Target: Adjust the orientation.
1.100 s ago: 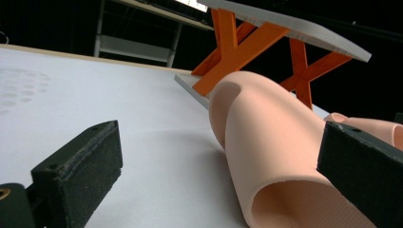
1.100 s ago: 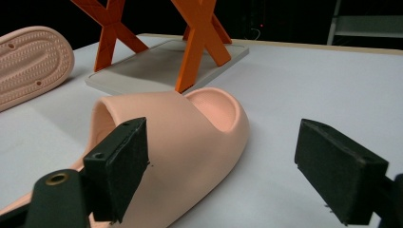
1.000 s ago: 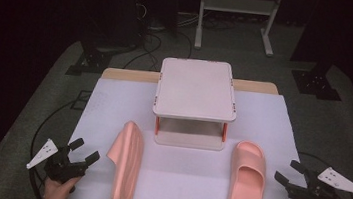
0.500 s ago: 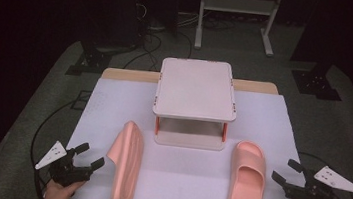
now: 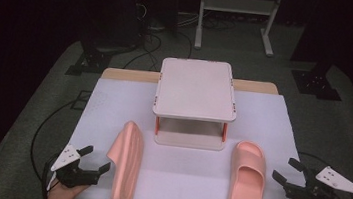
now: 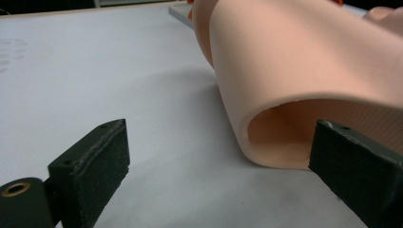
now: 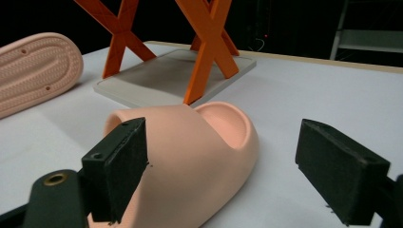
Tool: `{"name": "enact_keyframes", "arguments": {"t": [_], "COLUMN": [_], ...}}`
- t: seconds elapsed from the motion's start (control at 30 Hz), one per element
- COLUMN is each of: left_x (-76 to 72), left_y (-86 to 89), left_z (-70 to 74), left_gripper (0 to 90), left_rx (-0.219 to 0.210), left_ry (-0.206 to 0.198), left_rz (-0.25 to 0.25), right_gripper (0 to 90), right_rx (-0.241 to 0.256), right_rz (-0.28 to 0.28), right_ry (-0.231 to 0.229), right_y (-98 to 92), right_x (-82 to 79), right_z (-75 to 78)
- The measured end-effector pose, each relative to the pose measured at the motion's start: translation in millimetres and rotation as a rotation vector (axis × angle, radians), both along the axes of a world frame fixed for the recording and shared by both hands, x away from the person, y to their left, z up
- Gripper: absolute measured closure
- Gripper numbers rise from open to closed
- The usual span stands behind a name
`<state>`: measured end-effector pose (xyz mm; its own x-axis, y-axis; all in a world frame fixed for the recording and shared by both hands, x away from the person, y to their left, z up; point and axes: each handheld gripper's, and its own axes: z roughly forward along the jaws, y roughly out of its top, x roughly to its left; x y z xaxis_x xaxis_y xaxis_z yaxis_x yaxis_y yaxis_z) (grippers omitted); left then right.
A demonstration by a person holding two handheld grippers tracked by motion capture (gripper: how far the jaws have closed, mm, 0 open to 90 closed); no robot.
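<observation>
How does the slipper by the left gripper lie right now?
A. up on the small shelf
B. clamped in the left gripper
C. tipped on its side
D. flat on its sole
C: the left slipper stands on its edge on the white table cover, while the right slipper lies flat; the left gripper is open beside it.

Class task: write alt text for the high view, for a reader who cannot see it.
Two pink slippers lie on a white table, the left slipper tipped on its side, the right slipper sole-down, before a small two-tier shelf. Near the bottom corners, the left gripper and right gripper are held open, each beside its slipper.
</observation>
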<state>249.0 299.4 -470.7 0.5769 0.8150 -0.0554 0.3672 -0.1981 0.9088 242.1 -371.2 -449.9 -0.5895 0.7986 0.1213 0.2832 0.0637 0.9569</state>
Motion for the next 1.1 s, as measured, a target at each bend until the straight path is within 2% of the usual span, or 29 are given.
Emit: {"name": "enact_keyframes", "arguments": {"t": [0.13, 0.17, 0.37, 0.53, 0.67, 0.77, 0.93, 1.03, 1.1], "left_x": [4.4, 5.7, 14.5, 19.3, 19.0, 18.9, 22.1, 25.7, 27.9], "left_y": [-6.3, -8.8, -23.7, -32.7, -37.6, -43.8, -60.0, -68.8, -74.9], "left_z": [0.0, -0.3, 0.7, 2.7, 5.1, 8.8, 13.7, 14.7, 13.8], "left_gripper": [8.8, 11.9, 14.6, 18.1, 18.1, 18.1, 18.1, 18.2, 18.2], "left_rx": [0.024, 0.022, 0.028, -0.023, -0.039, -0.048, -0.078, -0.072, -0.053], "left_ry": [0.025, 0.025, 0.062, 0.062, 0.064, 0.051, 0.036, 0.034, 0.033], "left_rz": [-0.013, -0.019, -0.035, -0.078, -0.099, -0.113, -0.139, -0.139, -0.137], "right_gripper": [15.1, 15.1, 15.1, 15.3, 15.4, 15.4, 15.4, 15.4, 15.4], "right_rx": [0.000, 0.003, -0.011, -0.012, -0.013, -0.023, -0.021, -0.022, -0.022], "right_rz": [-0.002, 0.000, 0.000, -0.011, -0.012, -0.007, -0.010, -0.010, -0.009], "right_ry": [0.005, 0.005, -0.003, -0.007, -0.010, -0.005, -0.005, -0.006, -0.005], "right_y": [1.6, 1.9, 3.5, 2.4, 3.1, 4.6, 3.5, 2.7, 2.9], "right_x": [-1.5, -1.8, -6.0, -10.0, -9.7, -8.6, -7.7, -6.4, -6.5], "right_z": [0.5, 0.4, 0.9, 1.5, 2.3, 1.2, 1.0, 0.4, 0.4]}}
